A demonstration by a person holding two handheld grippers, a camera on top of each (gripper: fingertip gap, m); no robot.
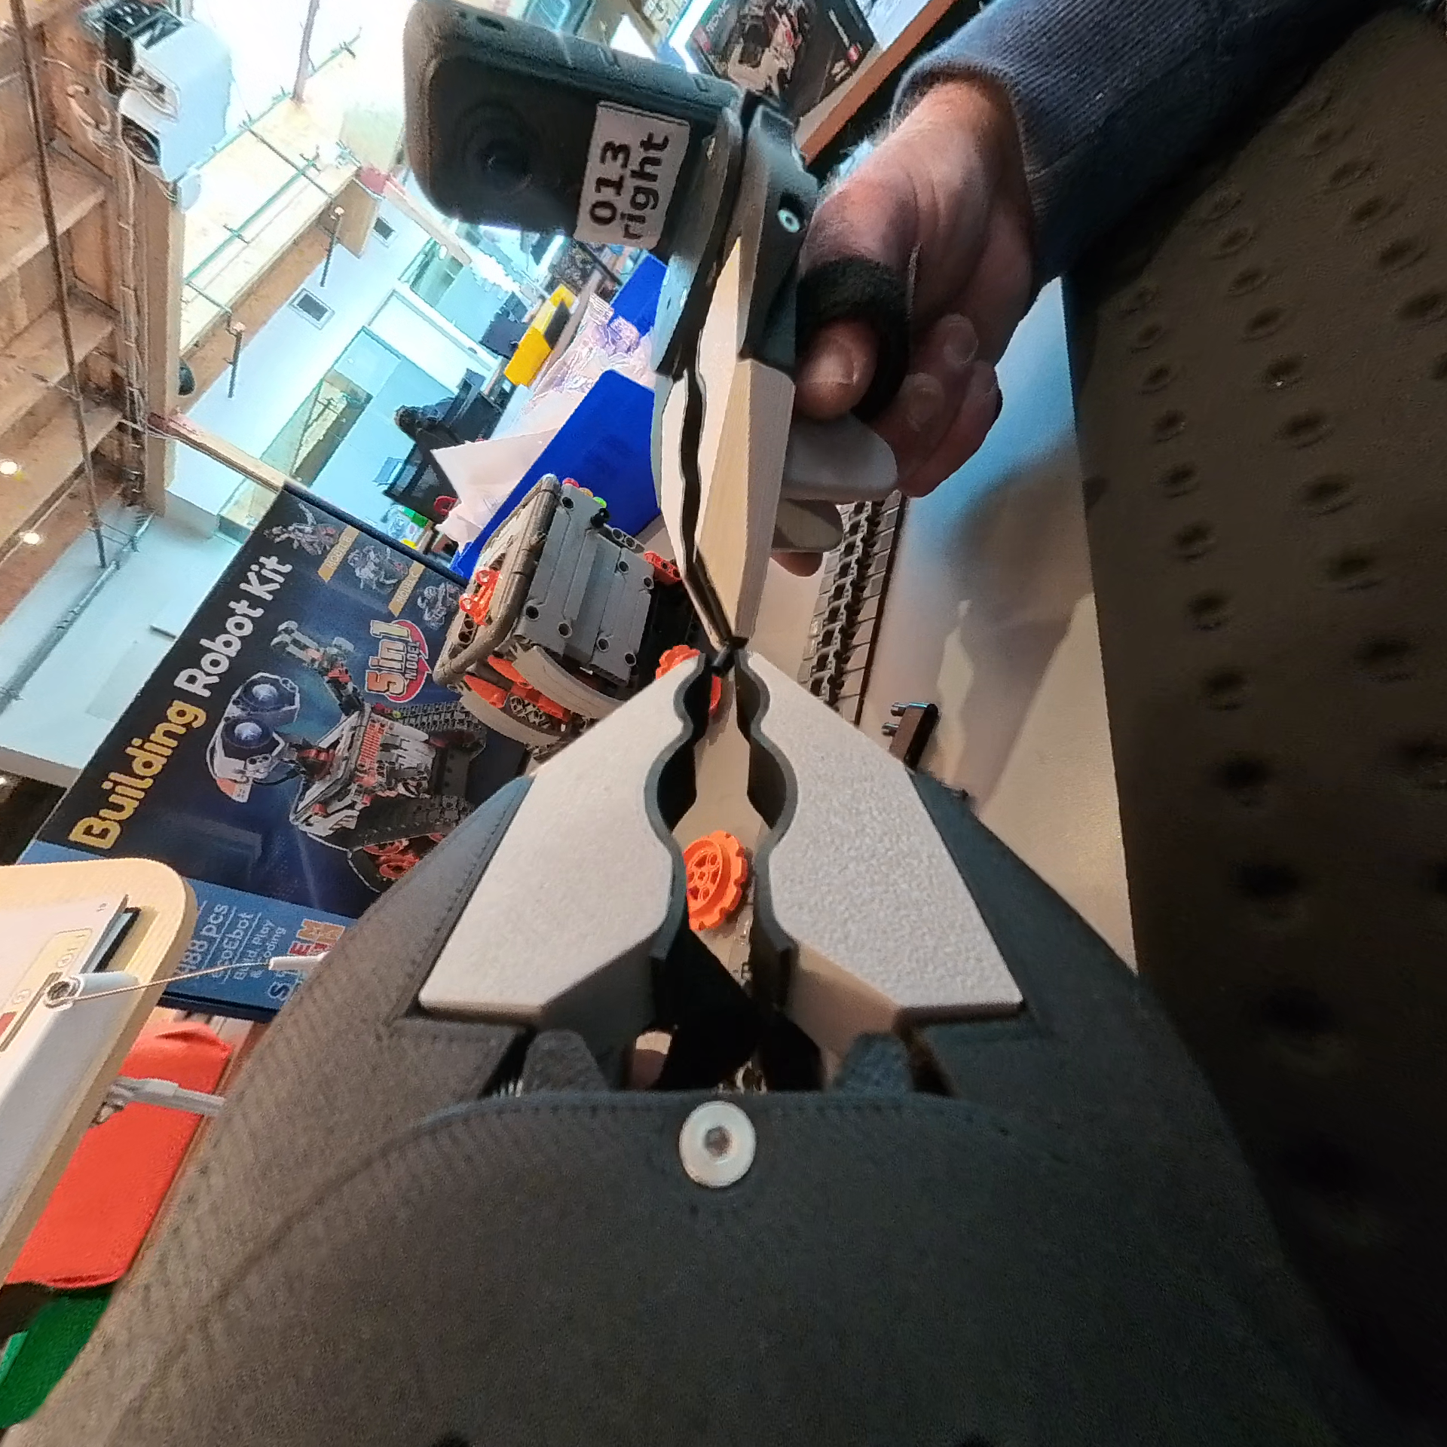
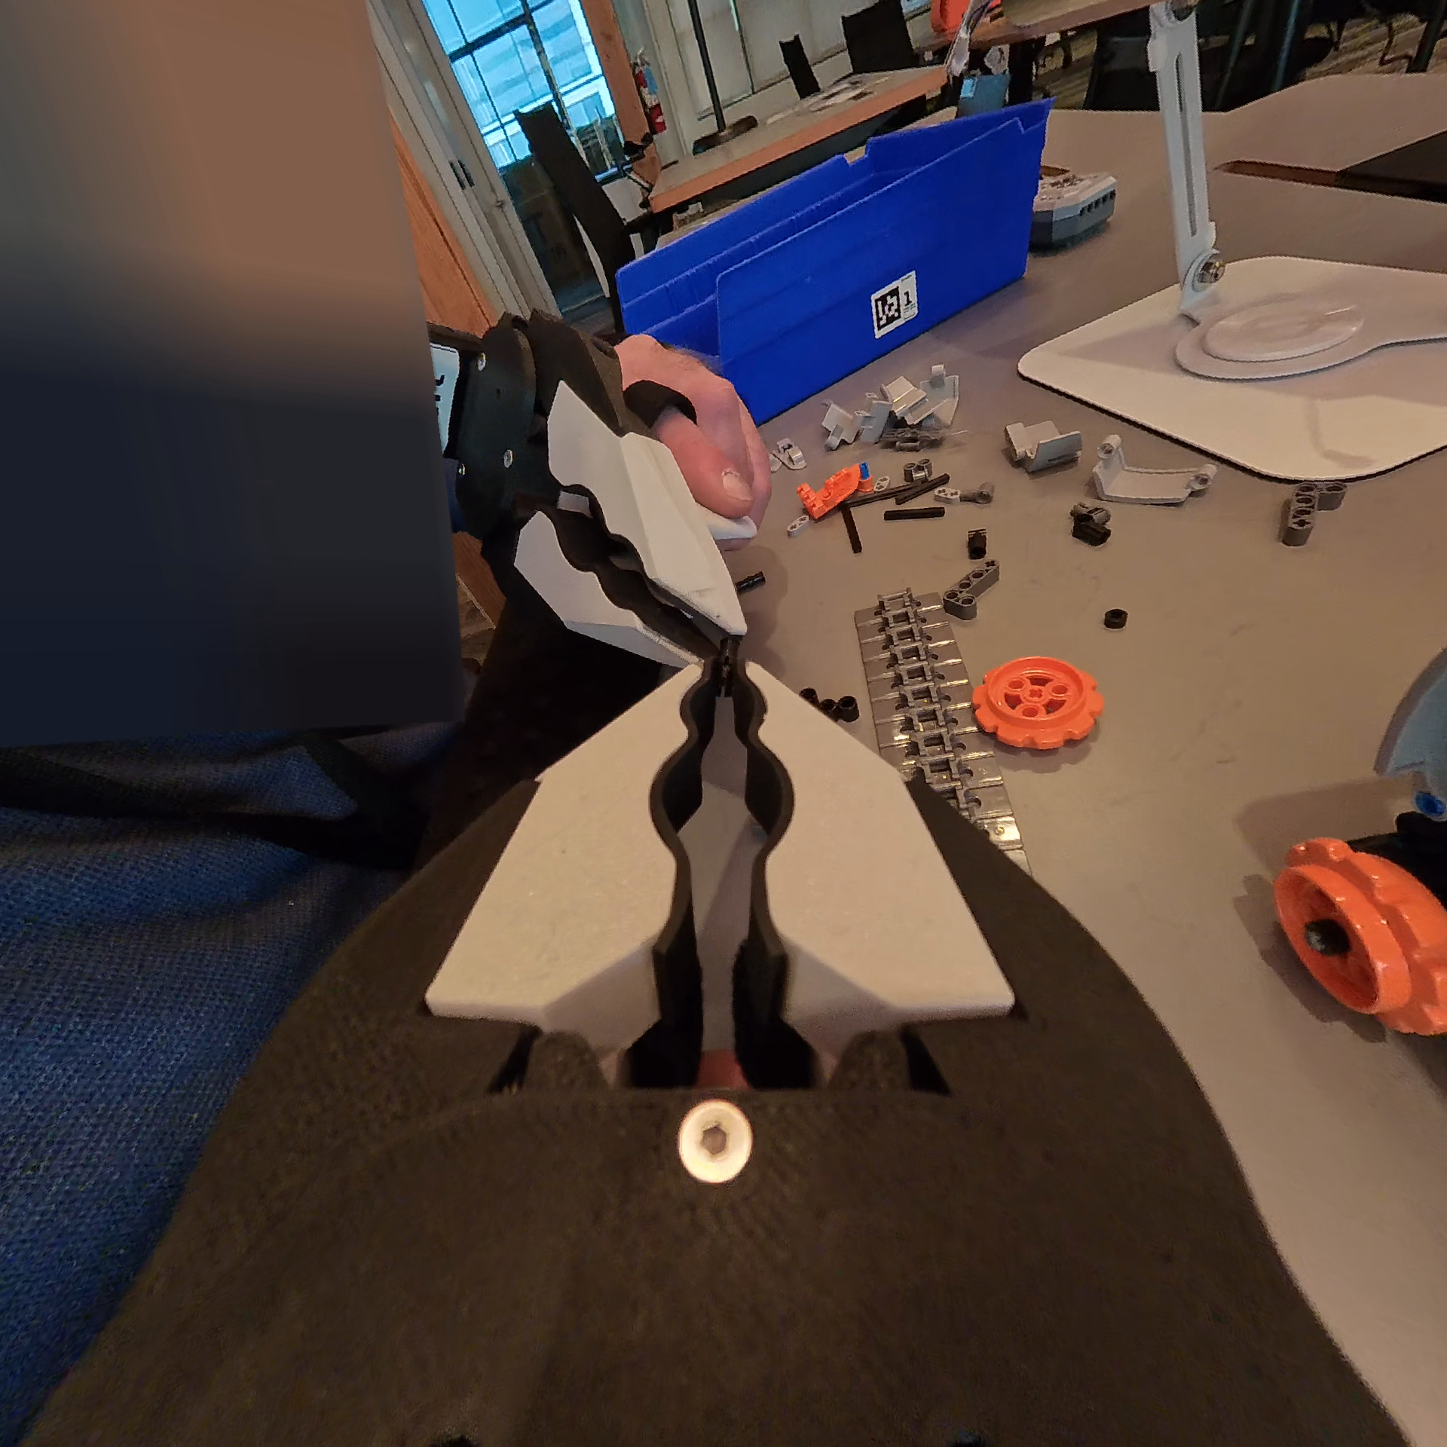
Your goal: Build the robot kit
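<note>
A small black pin (image 2: 728,665) is pinched between the tips of the left tool (image 1: 724,665) and the right tool (image 2: 730,675), both clamped on it tip to tip above the grey worktop (image 2: 1135,822). Just right of the right tool a grey track strip (image 2: 924,705) and an orange wheel (image 2: 1037,702) are seen.

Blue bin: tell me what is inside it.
The blue bin shows only its outer wall and inner dividers from the right wrist view; the near wall covers its floor, so any contents cannot be seen.
</note>
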